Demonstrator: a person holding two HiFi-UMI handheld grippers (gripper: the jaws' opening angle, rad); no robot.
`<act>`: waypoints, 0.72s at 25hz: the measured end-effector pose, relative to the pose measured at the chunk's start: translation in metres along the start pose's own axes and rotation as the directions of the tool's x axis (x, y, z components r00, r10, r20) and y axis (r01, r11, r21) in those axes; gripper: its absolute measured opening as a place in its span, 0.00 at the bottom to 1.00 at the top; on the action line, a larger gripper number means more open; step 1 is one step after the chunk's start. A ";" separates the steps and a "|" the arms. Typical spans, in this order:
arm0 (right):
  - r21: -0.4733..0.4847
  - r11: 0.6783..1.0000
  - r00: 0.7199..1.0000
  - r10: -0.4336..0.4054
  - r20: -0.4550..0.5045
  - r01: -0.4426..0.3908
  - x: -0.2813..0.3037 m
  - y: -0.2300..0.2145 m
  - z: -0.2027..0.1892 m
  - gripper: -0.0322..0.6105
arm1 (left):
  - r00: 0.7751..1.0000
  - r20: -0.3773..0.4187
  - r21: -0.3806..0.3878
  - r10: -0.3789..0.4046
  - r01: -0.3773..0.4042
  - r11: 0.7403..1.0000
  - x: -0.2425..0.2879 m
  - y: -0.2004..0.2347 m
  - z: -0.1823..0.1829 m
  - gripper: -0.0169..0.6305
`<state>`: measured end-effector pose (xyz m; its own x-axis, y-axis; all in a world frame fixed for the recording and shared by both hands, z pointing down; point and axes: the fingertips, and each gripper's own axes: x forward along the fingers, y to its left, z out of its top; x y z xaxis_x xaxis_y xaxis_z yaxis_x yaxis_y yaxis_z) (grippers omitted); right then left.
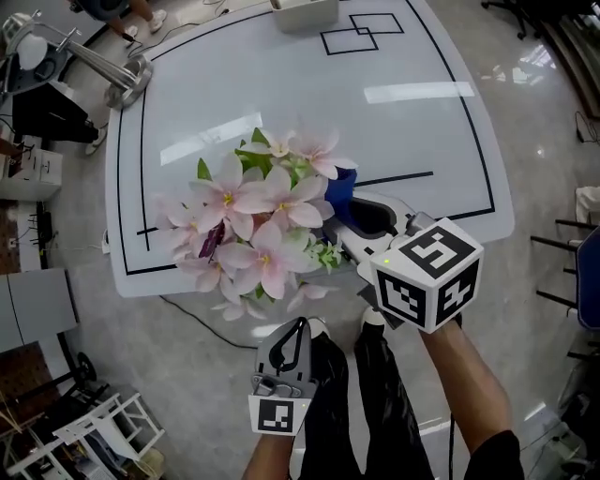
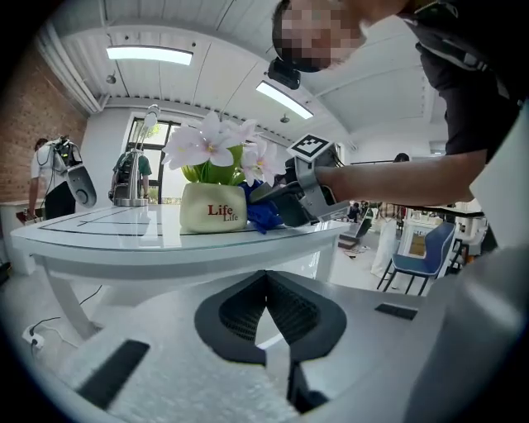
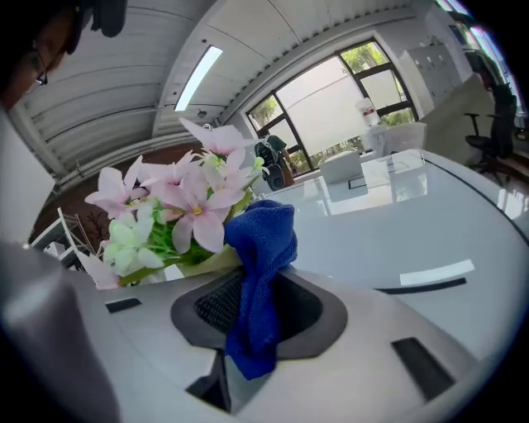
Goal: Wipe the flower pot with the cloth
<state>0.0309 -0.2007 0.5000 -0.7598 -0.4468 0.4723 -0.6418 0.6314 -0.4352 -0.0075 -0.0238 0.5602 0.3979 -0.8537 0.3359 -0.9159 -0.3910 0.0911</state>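
A cream flower pot (image 2: 213, 216) with red "Life" print stands near the table's front edge, hidden in the head view under its pink flowers (image 1: 253, 220). My right gripper (image 1: 361, 217) is shut on a blue cloth (image 1: 339, 187), which it holds against the pot's right side. In the right gripper view the cloth (image 3: 260, 281) hangs bunched between the jaws, with the flowers (image 3: 182, 198) just behind it. My left gripper (image 1: 296, 326) hangs below the table edge, in front of the pot. Its jaws meet with nothing between them (image 2: 266, 281).
The white table (image 1: 309, 103) bears black lines. A desk lamp (image 1: 112, 70) stands at its far left and a white box (image 1: 305, 11) at its far edge. A blue chair (image 2: 430, 248) and people stand off in the room. Shelving (image 1: 84, 431) sits on the floor at lower left.
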 end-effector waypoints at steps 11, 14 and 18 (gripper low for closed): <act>0.063 0.998 0.999 0.023 -0.032 -0.021 -0.040 0.058 -0.057 0.20 | 0.999 0.026 -0.048 0.024 -0.023 0.999 -0.020 0.014 -0.002 0.04; 0.101 0.995 1.000 0.019 -0.009 -0.018 -0.032 0.068 -0.069 0.20 | 0.999 0.027 -0.049 0.027 -0.026 0.998 -0.027 0.020 -0.005 0.04; 0.134 0.991 1.000 0.023 0.010 -0.024 -0.015 0.087 -0.073 0.20 | 0.999 0.025 -0.047 0.031 -0.030 0.998 -0.041 0.031 -0.014 0.04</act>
<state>-0.0058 -0.0929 0.5111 -0.7752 -0.4388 0.4545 -0.6317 0.5512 -0.5451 -0.0528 0.0035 0.5625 0.3704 -0.8738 0.3152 -0.9289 -0.3488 0.1247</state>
